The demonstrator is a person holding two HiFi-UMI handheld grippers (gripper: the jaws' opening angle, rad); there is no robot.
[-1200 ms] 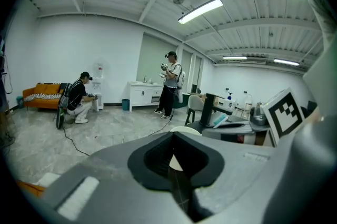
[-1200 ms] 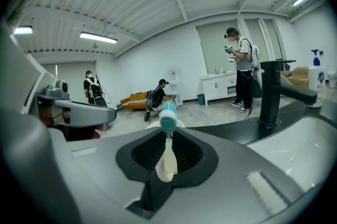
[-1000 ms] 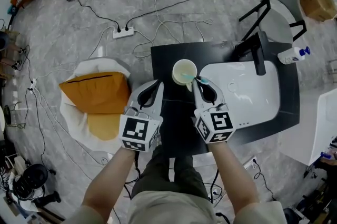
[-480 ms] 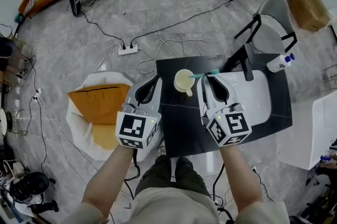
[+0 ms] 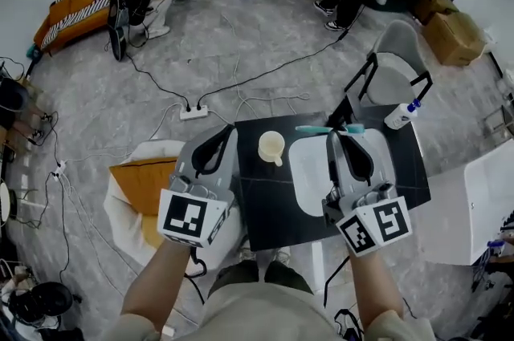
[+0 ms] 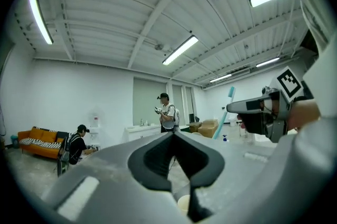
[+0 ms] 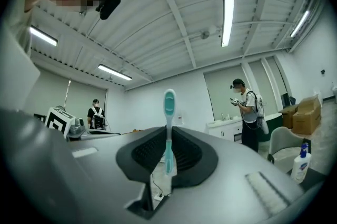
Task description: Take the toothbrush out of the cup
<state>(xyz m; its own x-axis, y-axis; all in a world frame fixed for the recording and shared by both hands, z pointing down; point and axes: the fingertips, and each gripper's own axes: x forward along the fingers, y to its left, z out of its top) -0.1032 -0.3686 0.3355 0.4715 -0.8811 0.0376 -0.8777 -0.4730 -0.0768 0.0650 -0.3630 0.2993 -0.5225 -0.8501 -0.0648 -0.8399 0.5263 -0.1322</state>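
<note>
Right gripper (image 5: 344, 137) pinching the toothbrush (image 5: 313, 129), clear of the cup (image 5: 271, 147) at the far edge of the table (image 5: 273, 207): grip firmly, avoid tilting (left gripper (image 5: 227, 132): jaws together, empty).

Our left gripper (image 5: 228, 130) and right gripper (image 5: 334, 135) are grey with black jaw linings; each carries a white cube (image 5: 191, 217) of black square markers. We wear a beige top (image 5: 257, 317).

Room all round cup (image 5: 271, 147) on counter (image 5: 265, 207), sink (image 5: 309, 179) just beside

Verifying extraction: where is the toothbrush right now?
Head view, right of centre: the toothbrush sits crosswise in the shut right gripper, clear of the cup beside it.
</note>
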